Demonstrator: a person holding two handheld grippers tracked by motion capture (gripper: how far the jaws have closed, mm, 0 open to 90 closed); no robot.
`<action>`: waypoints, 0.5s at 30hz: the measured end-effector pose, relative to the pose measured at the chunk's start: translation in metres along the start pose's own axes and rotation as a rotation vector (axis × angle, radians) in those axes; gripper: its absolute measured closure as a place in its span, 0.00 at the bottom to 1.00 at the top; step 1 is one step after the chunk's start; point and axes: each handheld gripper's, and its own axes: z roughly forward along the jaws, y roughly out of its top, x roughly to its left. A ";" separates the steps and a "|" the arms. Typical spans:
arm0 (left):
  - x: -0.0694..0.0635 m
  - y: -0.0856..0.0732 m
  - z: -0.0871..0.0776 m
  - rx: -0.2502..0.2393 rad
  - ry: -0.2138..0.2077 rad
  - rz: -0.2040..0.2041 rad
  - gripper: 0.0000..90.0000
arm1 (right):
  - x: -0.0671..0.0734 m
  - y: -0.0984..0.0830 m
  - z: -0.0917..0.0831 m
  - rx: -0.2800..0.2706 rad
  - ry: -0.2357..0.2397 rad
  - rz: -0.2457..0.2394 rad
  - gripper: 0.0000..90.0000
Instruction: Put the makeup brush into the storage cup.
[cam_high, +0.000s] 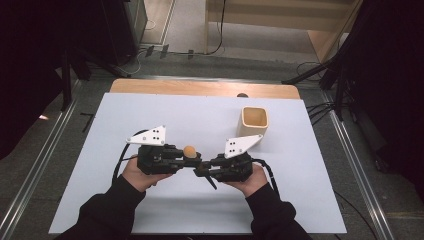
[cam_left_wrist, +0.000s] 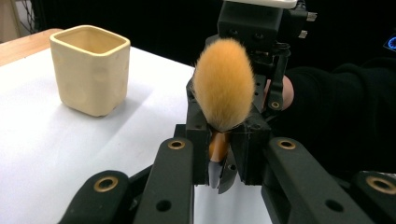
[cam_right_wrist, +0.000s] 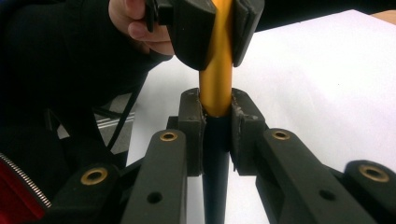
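A makeup brush with a fluffy orange head (cam_high: 189, 151), a gold ferrule (cam_right_wrist: 215, 79) and a black handle (cam_high: 211, 181) is held between both grippers above the white table (cam_high: 165, 115). My left gripper (cam_high: 191, 161) is shut on the ferrule just below the bristles (cam_left_wrist: 224, 88); its own view looks along its jaws (cam_left_wrist: 224, 135) pinching the brush. My right gripper (cam_high: 201, 168) is shut lower down, where the ferrule meets the handle (cam_right_wrist: 215, 109). The two pairs of jaws are close together, nearly tip to tip. A hand holds each gripper.
A cream square cup (cam_high: 254, 121) stands upright and empty at the back right of the table, beyond the right gripper; it also appears in the left gripper view (cam_left_wrist: 91, 70). A wooden edge (cam_high: 200, 88) runs along the far side. Metal rails flank the table.
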 end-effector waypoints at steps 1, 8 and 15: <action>0.000 0.000 0.000 0.003 -0.002 0.002 0.87 | 0.000 0.000 0.000 0.000 -0.001 0.001 0.87; 0.000 0.004 -0.003 0.005 -0.006 -0.003 0.88 | 0.000 0.001 0.001 0.005 0.007 -0.001 0.74; -0.004 0.012 -0.007 0.081 0.018 0.027 0.88 | 0.007 0.003 0.004 0.040 -0.013 -0.041 0.53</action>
